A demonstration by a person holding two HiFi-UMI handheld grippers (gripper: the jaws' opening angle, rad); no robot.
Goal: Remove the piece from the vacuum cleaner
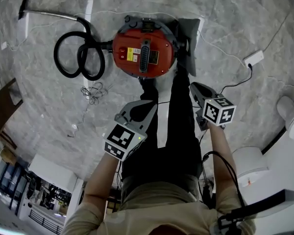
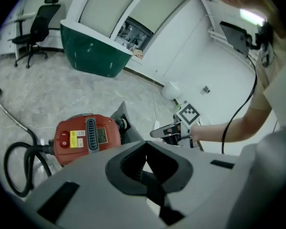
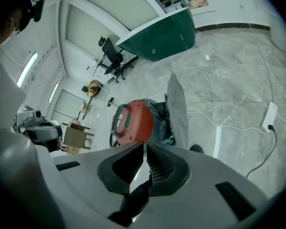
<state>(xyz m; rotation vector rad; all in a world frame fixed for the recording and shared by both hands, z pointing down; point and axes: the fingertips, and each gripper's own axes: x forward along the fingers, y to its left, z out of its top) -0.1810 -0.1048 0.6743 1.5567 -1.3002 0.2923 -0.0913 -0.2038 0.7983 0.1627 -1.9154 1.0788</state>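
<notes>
Now both forearms stretch forward from the body. The left gripper (image 1: pixel 148 106) and right gripper (image 1: pixel 196 88) tilt down toward the floor (image 1: pixel 245 23) on either side of the person's legs (image 1: pixel 179 131), each with its jaws pressed together on nothing. The red vacuum cleaner (image 1: pixel 143 53) sits on the floor just ahead of the feet, apart from both grippers, its black top handle running toward-and-away from the person and its black hose (image 1: pixel 78 58) leaving the left side and coiling there.

Marble floor (image 1: pixel 235 13) under red vacuum cleaner (image 1: pixel 143 53), hose (image 1: pixel 57 55).
</notes>
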